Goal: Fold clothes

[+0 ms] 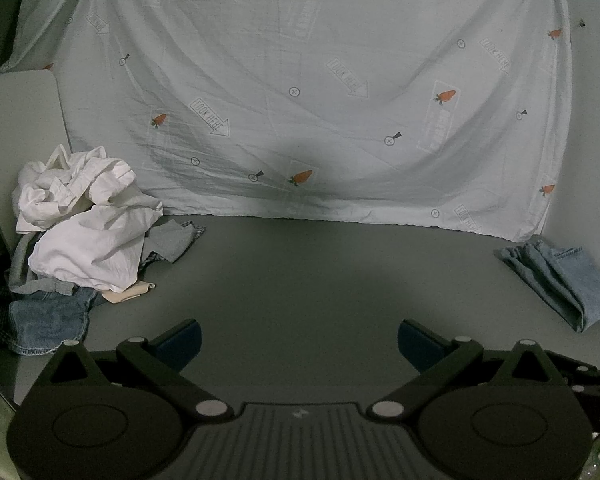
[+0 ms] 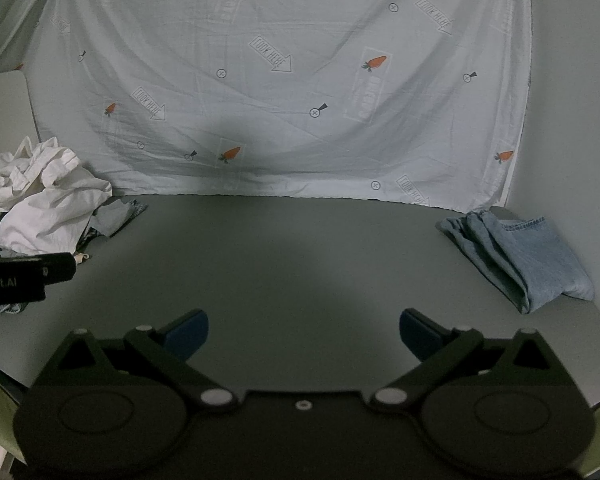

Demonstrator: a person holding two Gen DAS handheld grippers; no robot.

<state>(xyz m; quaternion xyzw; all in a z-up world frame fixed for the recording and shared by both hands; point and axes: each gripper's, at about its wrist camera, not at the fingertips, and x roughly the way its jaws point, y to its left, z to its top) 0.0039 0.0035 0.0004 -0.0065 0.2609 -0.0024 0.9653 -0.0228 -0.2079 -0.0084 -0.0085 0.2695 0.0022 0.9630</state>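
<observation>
— So, where's the left gripper [image 1: 300,344] rn?

— Low over the grey table [image 1: 300,280], blue pads [image 1: 182,342] spread wide, nothing btwn them. Same w/ the right gripper [image 2: 304,334]: fingers wide apart, holding nothing, bare tabletop under it.

— And the clothes?

— Unfolded pile [image 1: 84,232] at the table's left side, near the back. White shirt [image 1: 88,216] crumpled on top, a grey piece sticking out to the right, dark denim [image 1: 48,324] at the front edge of the heap. Smth beige peeks out underneath, prob. another garment, but too little shows to tell.

— Anything done already?

— Folded light-blue jeans [image 2: 528,256] sit at the far right, by the backdrop's corner, well apart from the pile.

— Backdrop?

— Pale sheet [image 1: 300,80] hung behind the table, printed w/ carrots and "LOOK HERE" arrows; its hem touches the table's back edge. A dark shadow falls across the mid of the table and up the sheet.

— Grippers close to each other?

— Side by side: the left unit's black body shows at the left edge of the right wrist view.
</observation>
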